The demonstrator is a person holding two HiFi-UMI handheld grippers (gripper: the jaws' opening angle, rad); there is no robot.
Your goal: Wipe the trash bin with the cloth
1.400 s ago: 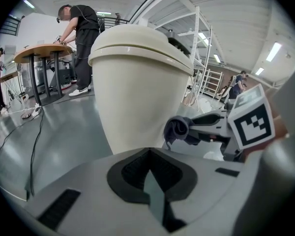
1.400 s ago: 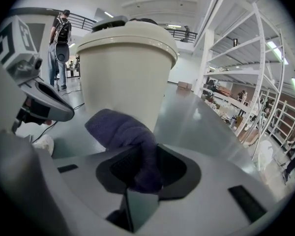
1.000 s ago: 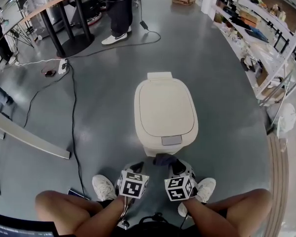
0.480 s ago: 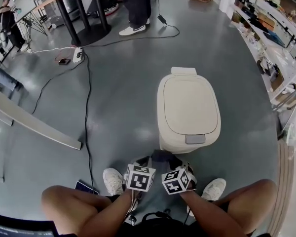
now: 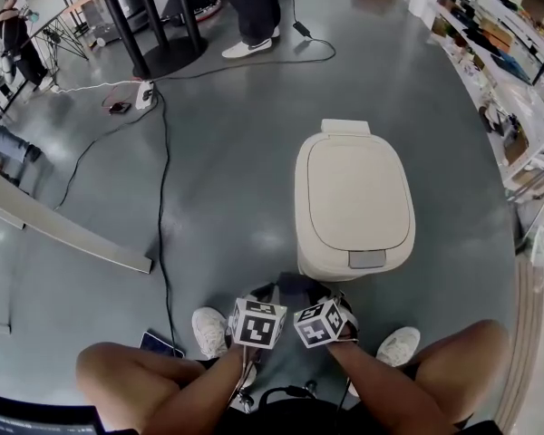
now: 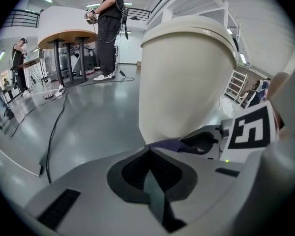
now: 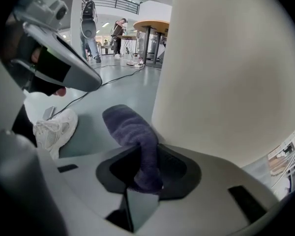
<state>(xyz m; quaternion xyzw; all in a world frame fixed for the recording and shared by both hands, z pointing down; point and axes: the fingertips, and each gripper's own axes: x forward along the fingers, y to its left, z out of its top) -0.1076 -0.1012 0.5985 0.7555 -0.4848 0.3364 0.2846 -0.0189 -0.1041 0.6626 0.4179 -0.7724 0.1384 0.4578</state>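
A cream trash bin (image 5: 354,198) with its lid down stands on the grey floor just ahead of me. My two grippers are low at its near wall, side by side. My right gripper (image 5: 319,297) is shut on a dark purple cloth (image 7: 132,134). The cloth curls up out of the jaws right beside the bin wall (image 7: 236,73); whether it touches the wall I cannot tell. My left gripper (image 6: 148,154) has its jaws together with nothing between them, close to the bin (image 6: 187,77). The cloth (image 6: 168,144) shows just past its tips.
My white shoes (image 5: 208,331) are either side of the grippers, and a phone (image 5: 156,343) lies by the left one. A black cable (image 5: 163,198) runs across the floor on the left. A round table (image 6: 69,36), standing people (image 6: 107,33) and shelving (image 5: 499,53) are farther off.
The two grippers have drawn closer together at the bin's near wall. My head turned, so the bin sits further right in the view.
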